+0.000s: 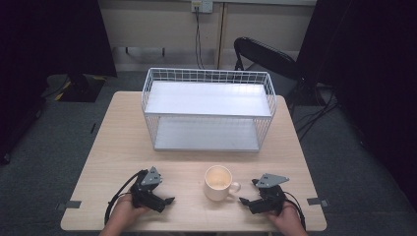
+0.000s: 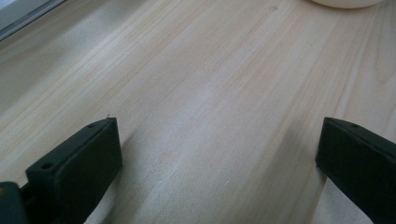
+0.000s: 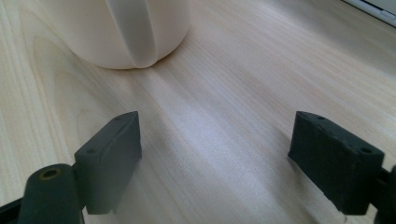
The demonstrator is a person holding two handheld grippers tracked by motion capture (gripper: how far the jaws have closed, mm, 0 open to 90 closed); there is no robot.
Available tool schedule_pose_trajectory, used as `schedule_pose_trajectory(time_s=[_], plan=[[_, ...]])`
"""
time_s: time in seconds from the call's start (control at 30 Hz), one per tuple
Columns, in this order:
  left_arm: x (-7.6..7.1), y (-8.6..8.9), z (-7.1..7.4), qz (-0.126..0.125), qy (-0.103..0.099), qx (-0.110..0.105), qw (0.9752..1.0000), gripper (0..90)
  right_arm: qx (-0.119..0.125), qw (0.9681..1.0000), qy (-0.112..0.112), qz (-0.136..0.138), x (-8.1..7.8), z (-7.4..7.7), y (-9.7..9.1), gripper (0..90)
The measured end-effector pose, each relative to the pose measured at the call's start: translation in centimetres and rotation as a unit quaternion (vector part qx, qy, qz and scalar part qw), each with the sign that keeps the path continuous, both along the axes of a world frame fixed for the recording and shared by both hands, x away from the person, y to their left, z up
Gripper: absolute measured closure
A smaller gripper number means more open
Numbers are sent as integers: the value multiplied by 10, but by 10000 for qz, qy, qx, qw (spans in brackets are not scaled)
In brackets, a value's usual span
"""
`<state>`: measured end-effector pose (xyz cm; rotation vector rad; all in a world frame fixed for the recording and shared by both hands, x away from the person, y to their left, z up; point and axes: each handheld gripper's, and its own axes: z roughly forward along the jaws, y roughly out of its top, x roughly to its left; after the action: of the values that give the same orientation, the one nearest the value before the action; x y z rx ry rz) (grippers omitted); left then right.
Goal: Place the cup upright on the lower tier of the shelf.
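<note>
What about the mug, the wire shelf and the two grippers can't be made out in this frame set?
- Mug: the bottom of its inside, high view, is washed out by glare; the right gripper view cuts off its rim and most of its handle at the top edge.
- Wire shelf: the back of the lower level, high view, is hidden by the upper board.
- Left gripper and right gripper: the person's hands are cut off by the bottom edge, high view.
</note>
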<state>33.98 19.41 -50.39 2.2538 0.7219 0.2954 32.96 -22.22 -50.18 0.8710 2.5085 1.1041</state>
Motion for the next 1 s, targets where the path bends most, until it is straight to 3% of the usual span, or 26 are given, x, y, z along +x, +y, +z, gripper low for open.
schedule_pose_trajectory(time_s=[0.3,0.53,0.9,1.0], plan=[[0,0,0,0,1,1,10000,0,-45,10000,55,15,1,1,0,141],[0,0,0,27,3,0,10000,0,-76,9986,529,-32,11,12,-5,152],[0,0,0,25,1,1,10000,0,-1,9988,494,26,19,36,-8,180],[0,0,0,25,1,2,10000,0,10,9992,401,59,22,51,-5,180]])
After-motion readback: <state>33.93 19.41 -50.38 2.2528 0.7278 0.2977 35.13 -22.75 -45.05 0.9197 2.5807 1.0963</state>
